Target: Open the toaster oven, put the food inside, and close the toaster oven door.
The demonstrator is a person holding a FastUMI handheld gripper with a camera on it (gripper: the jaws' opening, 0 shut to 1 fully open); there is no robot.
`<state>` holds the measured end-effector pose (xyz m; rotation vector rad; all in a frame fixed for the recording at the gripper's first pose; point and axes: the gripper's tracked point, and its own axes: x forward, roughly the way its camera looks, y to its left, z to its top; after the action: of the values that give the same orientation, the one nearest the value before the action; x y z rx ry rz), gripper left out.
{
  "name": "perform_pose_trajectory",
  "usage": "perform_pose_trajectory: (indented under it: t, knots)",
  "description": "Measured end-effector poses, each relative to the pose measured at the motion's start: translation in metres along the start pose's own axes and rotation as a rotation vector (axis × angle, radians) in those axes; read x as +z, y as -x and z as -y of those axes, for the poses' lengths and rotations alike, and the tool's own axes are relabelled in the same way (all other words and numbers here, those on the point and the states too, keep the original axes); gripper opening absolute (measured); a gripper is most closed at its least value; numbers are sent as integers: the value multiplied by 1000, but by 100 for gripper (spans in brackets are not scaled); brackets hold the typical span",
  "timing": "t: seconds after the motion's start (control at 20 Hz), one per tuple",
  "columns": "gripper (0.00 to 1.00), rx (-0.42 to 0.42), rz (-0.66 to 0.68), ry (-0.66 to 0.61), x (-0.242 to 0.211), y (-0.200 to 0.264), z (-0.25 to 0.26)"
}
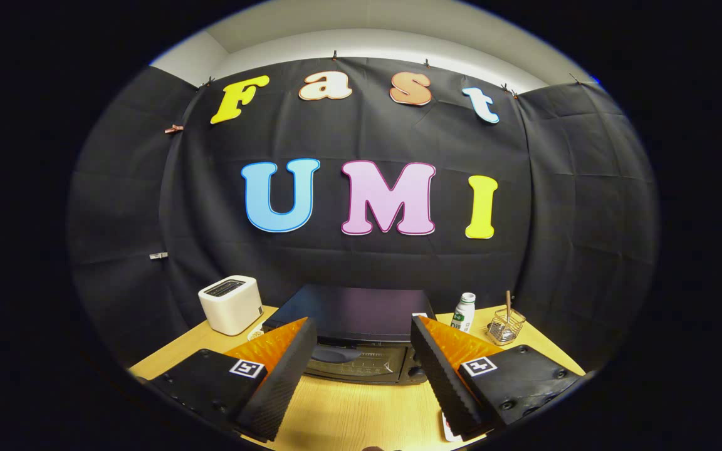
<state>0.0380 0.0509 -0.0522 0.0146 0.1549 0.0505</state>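
I am holding the gripper (pixel 364 376) above a wooden table (pixel 348 413), its two fingers spread wide and gripping nothing, with bare tabletop showing between them. Just ahead of the fingers, the oven (pixel 355 338) is sitting at the middle of the table, a dark box seen from above and in front; its door (pixel 355 363) is looking shut, with the handle across the top of the door and a knob (pixel 416 373) at the right side, close by the right finger. A white toaster (pixel 230 304) is standing to the left of the oven, near the booth's black cloth wall (pixel 561 219). To the right of the oven, a small white bottle (pixel 464 312) with a green label is standing upright, and beyond it a wire basket (pixel 505 327) is holding a thin stick upright. A white card with red edging (pixel 449 429) is lying on the table beneath the right finger. I am unable to make out the food from here.
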Motion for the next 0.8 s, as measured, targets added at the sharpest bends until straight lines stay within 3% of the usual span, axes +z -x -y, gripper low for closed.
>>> perform_pose_trajectory:
  t: [0.5,0.8]
  knots:
    - [98,-36,-21,-10,-18,-72,-38]
    - [98,-90,-109,15,-74,-120,-39]
